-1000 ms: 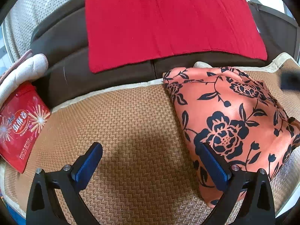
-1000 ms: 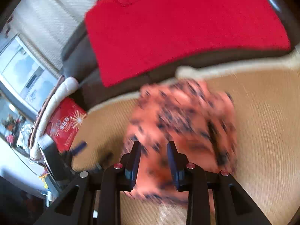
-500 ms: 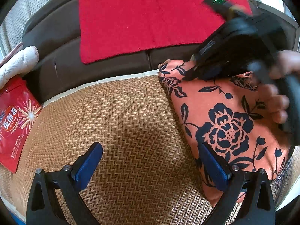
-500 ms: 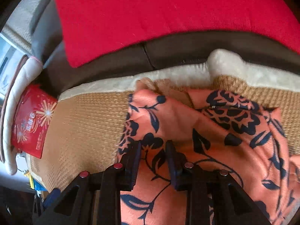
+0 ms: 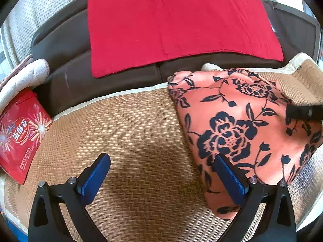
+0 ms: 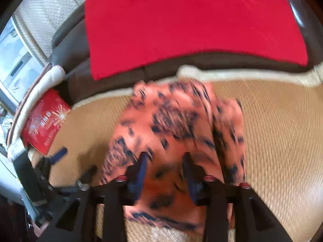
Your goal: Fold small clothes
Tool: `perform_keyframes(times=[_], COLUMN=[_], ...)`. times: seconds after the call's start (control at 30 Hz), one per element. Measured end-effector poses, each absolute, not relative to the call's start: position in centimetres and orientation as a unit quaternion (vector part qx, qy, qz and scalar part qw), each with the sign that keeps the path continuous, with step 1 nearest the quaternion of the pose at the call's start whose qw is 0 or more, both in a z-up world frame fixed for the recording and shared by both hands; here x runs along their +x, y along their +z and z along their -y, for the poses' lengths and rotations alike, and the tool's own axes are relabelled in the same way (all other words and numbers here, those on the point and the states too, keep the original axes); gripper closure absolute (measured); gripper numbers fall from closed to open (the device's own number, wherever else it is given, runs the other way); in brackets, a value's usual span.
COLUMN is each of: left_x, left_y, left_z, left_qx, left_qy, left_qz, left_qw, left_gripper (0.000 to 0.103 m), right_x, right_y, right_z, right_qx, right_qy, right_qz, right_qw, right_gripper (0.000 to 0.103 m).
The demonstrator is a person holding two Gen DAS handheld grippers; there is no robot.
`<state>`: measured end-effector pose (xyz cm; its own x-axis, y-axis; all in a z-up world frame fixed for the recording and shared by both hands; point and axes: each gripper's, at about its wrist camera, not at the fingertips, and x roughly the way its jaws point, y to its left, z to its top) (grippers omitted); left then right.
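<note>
An orange garment with dark blue flowers (image 5: pixel 232 121) lies folded and a little rumpled on the woven mat (image 5: pixel 131 131), at its right side. My left gripper (image 5: pixel 161 158) hangs open just above the mat, its right finger over the garment's near left edge, with nothing between its pads. In the blurred right wrist view my right gripper (image 6: pixel 165 156) hovers over the garment (image 6: pixel 171 117) at its near part. Its jaws are opening, and the cloth shows below the gap, not pinched. A dark piece of the right gripper (image 5: pixel 302 112) juts in at the left wrist view's right edge.
Behind the mat rises a brown sofa back (image 5: pixel 66 76) draped with a red cloth (image 5: pixel 177 26). A red snack bag (image 5: pixel 20 139) and a white cushion (image 5: pixel 24 76) lie at the left. The mat's left half is bare weave.
The right gripper and the hand holding it have drawn back from the garment's far edge toward its near part, and its jaws stand wider. My left gripper has stayed put.
</note>
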<state>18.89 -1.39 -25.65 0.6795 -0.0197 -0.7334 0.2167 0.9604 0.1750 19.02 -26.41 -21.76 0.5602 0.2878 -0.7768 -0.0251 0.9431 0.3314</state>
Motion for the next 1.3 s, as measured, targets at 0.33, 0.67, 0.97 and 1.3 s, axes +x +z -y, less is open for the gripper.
perform_keyframes(times=[0.33,0.67,0.97,1.3], left_x=[19.0,19.4,19.5,19.6], left_y=[-26.0,-26.4,-26.5,-25.4], left_z=[3.9,4.1,4.2,3.3], left_qx=[0.159,0.155,0.157,0.117], left_qy=[-0.061,-0.054,-0.049,-0.074], left_qz=[-0.384,-0.389,-0.386,-0.395], left_qw=[0.907,0.907,0.908,0.908], left_gripper=[0.0,0.0,0.0,0.0], right_x=[18.4,18.9,17.7,15.8], right_y=[-23.7,-25.7,-25.5,-23.7], right_z=[29.0,31.0,31.1,32.6], right_qx=[0.216,0.237,0.231,0.252], right_qy=[0.137,0.113,0.119,0.133], right_qz=[-0.436,-0.465,-0.451,-0.412], right_qw=[0.863,0.846,0.854,0.866], right_gripper=[0.043,0.068,0.066,0.065])
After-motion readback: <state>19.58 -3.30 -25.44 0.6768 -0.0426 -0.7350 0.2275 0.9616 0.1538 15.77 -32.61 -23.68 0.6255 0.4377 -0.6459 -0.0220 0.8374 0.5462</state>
